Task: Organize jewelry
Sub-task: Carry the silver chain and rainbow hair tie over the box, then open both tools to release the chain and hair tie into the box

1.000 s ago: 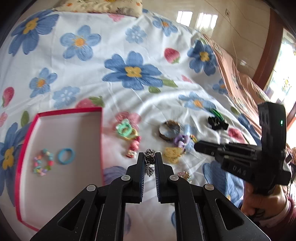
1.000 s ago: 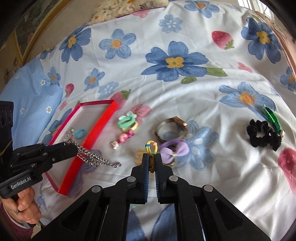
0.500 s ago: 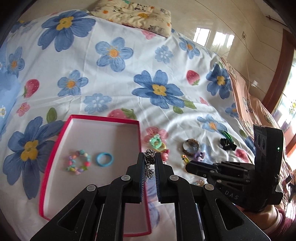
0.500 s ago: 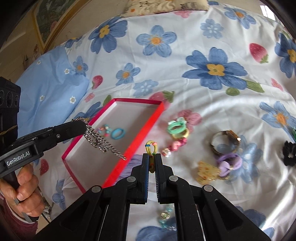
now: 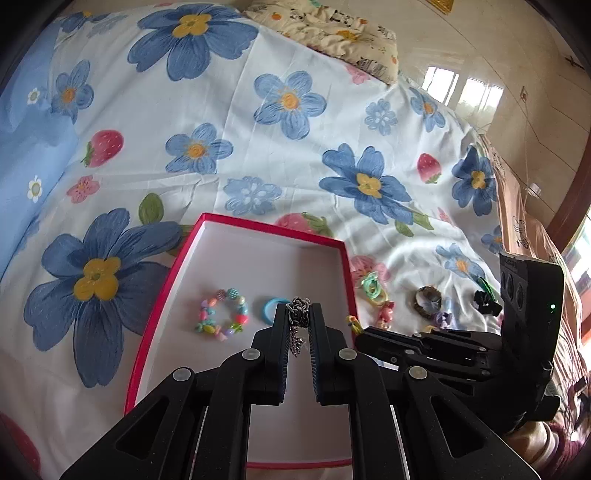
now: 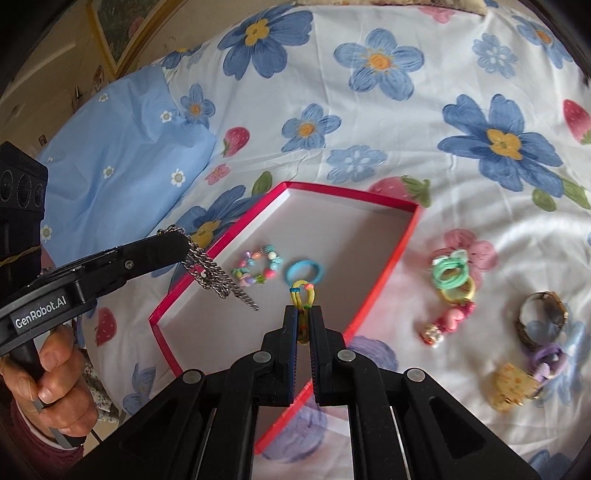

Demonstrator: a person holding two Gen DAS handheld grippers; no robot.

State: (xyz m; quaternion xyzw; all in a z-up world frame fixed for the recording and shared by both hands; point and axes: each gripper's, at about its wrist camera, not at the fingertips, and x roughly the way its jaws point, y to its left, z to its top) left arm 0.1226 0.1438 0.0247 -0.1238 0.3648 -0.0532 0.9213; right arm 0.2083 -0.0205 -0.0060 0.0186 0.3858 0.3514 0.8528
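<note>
Both grippers have travelled leftward from the loose jewelry to the red tray since a second ago, each carrying its catch. At the far left a blue pillow [image 6: 122, 155] lies on the flowered bedsheet [image 6: 388, 122]. Next comes the left gripper [image 5: 300, 325], held above the red tray [image 5: 266, 225], its jaws clamped on a silver chain [image 6: 218, 275] that dangles over the tray's left wall in the right wrist view. Inside the tray lie a beaded bracelet [image 5: 221, 314] and, just beside it to the right, a blue ring [image 5: 275, 309]. The right gripper [image 6: 303, 321] hovers over the tray's near right part, jaws pinched on a yellow-green cord loop [image 6: 303, 295] whose top overlaps the blue ring in that view. Nothing stands between either gripper and the tray floor. Right of the tray, on the sheet, rest green and yellow hair ties [image 6: 452, 278], a pink charm [image 6: 448, 323] below them, then a brown bangle [image 6: 543, 317], a purple tie [image 6: 550, 360] and a yellow clip [image 6: 515, 386]. A black scrunchie [image 5: 487, 300] sits farthest right. Beyond the bed a patterned cushion [image 5: 332, 29] lies by a glossy tiled floor [image 5: 517, 74].
</note>
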